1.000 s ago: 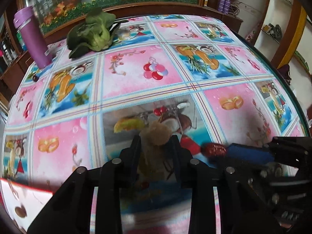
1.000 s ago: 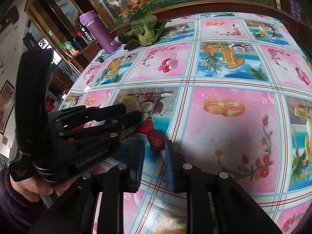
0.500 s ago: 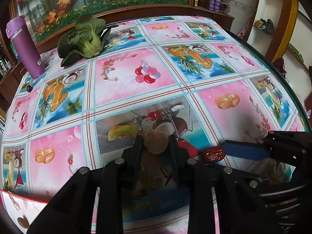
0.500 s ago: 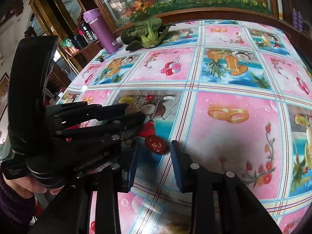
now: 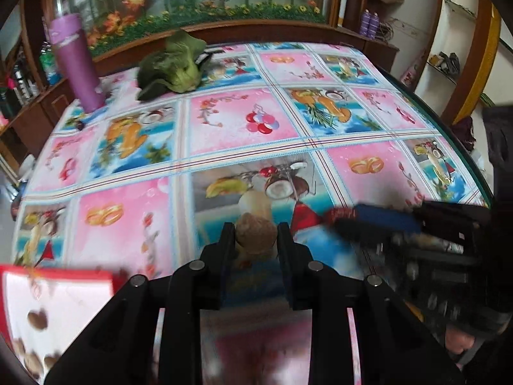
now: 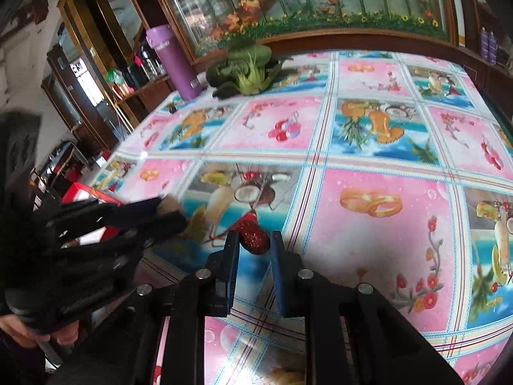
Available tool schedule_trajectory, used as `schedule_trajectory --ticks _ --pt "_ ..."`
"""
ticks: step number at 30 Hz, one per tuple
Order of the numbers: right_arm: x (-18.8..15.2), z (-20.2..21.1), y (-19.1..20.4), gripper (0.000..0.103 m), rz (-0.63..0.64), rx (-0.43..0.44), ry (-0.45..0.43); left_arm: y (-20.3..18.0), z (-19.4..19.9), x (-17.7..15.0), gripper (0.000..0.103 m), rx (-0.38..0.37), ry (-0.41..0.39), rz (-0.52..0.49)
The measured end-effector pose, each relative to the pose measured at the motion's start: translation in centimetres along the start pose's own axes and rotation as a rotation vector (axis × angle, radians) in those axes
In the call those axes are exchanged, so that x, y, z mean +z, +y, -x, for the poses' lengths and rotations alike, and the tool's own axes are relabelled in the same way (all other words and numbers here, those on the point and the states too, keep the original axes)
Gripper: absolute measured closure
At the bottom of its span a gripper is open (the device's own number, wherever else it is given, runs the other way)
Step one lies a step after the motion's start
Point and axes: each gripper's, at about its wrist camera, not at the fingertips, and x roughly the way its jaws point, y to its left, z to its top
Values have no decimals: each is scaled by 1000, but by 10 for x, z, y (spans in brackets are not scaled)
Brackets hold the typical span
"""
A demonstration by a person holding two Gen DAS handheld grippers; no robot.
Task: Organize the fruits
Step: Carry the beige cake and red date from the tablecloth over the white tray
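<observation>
Colourful fruit-print surface: left gripper fingers clamped on a tan longan, right gripper fingers gripping a red date.

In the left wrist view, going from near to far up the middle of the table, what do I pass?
Left claw shut on a brown fruit → printed tablecloth → leafy green vegetable → wooden ledge with the flower display behind it.
</observation>
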Motion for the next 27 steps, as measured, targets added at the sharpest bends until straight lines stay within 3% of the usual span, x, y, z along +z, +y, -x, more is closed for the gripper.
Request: schedule_trajectory --ticks 9,19,27 --pt "-7 21 22 86 1 15 -109 14 74 -32 75 66 -128 71" --pt "-15 37 108 86 55 123 -143 53 148 -64 75 183 -262 125" --pt "-19 43 173 86 122 186 -153 93 178 -93 75 271 -315 200"
